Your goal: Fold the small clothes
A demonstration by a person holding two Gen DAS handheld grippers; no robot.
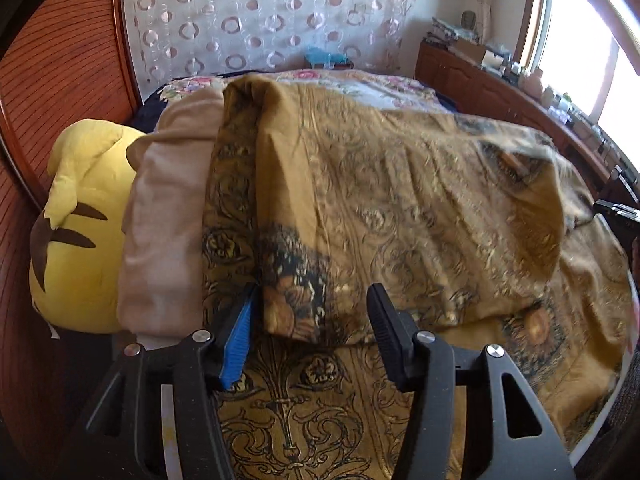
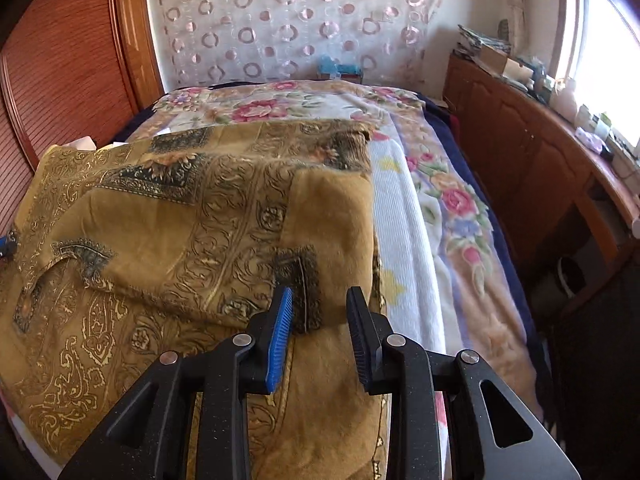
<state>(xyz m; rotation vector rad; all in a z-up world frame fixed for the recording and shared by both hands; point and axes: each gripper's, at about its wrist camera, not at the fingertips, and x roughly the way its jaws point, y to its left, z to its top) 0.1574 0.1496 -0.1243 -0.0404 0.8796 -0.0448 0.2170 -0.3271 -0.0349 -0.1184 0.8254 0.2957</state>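
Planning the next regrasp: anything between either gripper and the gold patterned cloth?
Nothing visible. The left gripper and right gripper both stand open right over the gold patterned cloth, no object between. The yellow plush sits off to the side.

Beyond the left gripper's fingers (image 1: 248,320), the yellow plush toy (image 1: 80,232) lies partly hidden behind a beige cushion (image 1: 168,220). The gold patterned garment (image 2: 200,220) runs off the frame beneath the right gripper's fingers (image 2: 280,328). Items on the far cabinet top (image 2: 560,96) are too small to identify.

garment (image 2: 192,216) on bed (image 2: 460,216), plush toy (image 1: 80,220) perhaps left
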